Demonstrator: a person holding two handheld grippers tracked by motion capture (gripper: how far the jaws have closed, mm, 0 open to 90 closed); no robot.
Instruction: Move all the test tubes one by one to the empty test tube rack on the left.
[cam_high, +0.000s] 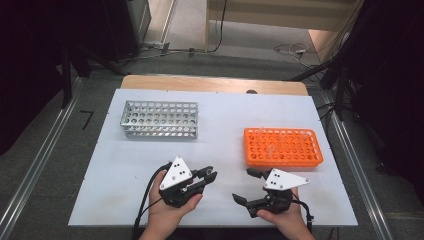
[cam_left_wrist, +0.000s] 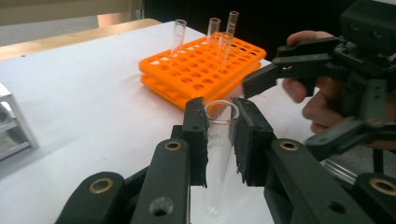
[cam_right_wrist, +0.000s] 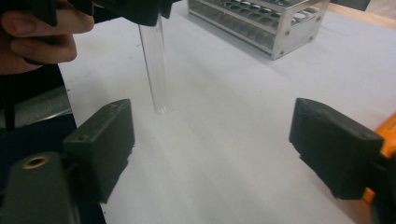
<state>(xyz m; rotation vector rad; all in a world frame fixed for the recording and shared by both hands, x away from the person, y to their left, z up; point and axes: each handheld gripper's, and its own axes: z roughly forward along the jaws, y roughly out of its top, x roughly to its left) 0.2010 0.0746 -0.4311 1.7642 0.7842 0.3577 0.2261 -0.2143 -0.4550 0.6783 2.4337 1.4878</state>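
Farthest to the left of the left hand-held gripper (cam_high: 200, 181), and well beyond it, the metal rack (cam_high: 160, 119) stands on the white tabletop (cam_high: 120, 165). That left hand-held gripper is clamped on a clear test tube (cam_left_wrist: 218, 149), pads pressing just under its rim, so the tube hangs upright with its open mouth above the pads and its rounded end below, just above the tabletop. Just to its right, the right hand-held gripper (cam_high: 248, 186) has its jaws standing wide apart with nothing between them, facing the tube. Beyond the right one sits the orange rack (cam_high: 283, 147), a few tubes standing in it. The left hand-held gripper has the tube, and the metal rack is nearer that hand.
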